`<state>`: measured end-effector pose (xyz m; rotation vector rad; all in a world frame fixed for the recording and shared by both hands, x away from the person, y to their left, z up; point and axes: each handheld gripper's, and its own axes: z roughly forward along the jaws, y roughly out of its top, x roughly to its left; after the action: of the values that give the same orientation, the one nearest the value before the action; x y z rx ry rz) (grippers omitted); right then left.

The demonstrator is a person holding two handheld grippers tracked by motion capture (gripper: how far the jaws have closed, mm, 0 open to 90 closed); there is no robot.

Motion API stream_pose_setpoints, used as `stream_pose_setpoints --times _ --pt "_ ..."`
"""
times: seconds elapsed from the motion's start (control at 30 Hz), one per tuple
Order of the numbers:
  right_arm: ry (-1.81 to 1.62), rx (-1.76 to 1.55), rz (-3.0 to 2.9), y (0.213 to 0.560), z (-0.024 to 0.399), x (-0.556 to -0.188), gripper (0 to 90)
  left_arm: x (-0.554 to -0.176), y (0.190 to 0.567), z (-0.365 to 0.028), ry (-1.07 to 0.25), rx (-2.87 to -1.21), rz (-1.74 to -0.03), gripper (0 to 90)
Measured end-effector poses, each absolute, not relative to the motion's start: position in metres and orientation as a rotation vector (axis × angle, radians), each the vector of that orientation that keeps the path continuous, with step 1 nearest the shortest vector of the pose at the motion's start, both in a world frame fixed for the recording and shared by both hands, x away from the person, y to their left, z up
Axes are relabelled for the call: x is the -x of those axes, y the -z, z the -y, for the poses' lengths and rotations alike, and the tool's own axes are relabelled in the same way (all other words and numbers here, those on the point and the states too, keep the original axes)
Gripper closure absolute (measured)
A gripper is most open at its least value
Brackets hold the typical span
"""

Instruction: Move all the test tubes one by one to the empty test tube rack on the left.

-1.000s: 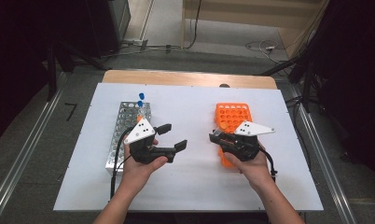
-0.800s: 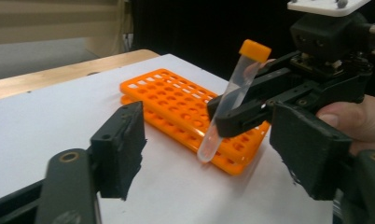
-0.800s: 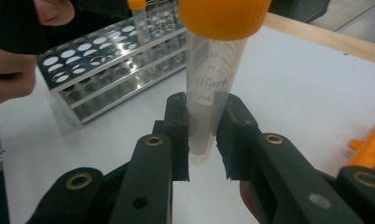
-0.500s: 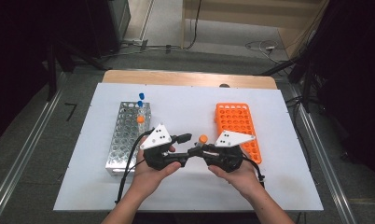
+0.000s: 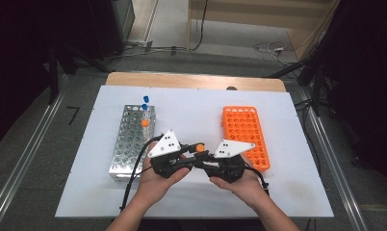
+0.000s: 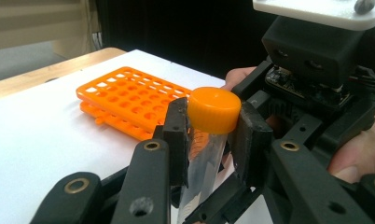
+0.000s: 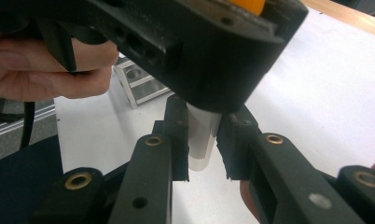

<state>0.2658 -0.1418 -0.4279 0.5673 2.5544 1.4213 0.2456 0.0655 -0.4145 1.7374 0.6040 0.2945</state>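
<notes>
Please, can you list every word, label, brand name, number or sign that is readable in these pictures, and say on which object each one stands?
None can be read: no lettering shows on the orange rack, the metal rack, the tube's orange cap or either gripper.
The grey plates carry only dark dots, not text.

High view looks down; 2 close gripper views share the tube (image 6: pixel 202 163).

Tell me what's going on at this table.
A person is passing a clear tube with an orange cap between two tools over a white table. The right hand-held gripper clamps the tube's lower end. The left hand-held gripper has just been closing and now grips it at the cap. A metal rack lies to the left, an orange rack to the right.
</notes>
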Motion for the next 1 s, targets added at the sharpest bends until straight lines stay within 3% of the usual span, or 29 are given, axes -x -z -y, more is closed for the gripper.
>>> stream_pose_setpoints --times 0.07,0.43,0.7,0.87,1.0 --pt "-1.421 -0.568 -2.548 0.428 0.143 -0.266 71.2 -0.246 0.414 -0.068 -0.302 -1.728 -0.609 70.3" --pt "-1.504 -0.658 -2.498 0.432 0.176 -0.28 44.8 -0.255 0.403 -0.11 -0.414 -1.633 -0.744 70.4" --pt "-1.468 -0.705 -2.455 0.431 0.212 -0.284 11.6 -0.262 0.399 -0.151 -0.505 -1.555 -0.846 70.4" --pt "-1.475 -0.736 -2.397 0.432 0.24 -0.282 2.3 -0.266 0.397 -0.175 -0.553 -1.505 -0.904 70.5" --pt "-1.479 -0.76 -2.376 0.436 0.26 -0.279 1.9 -0.268 0.399 -0.186 -0.573 -1.483 -0.937 70.4"
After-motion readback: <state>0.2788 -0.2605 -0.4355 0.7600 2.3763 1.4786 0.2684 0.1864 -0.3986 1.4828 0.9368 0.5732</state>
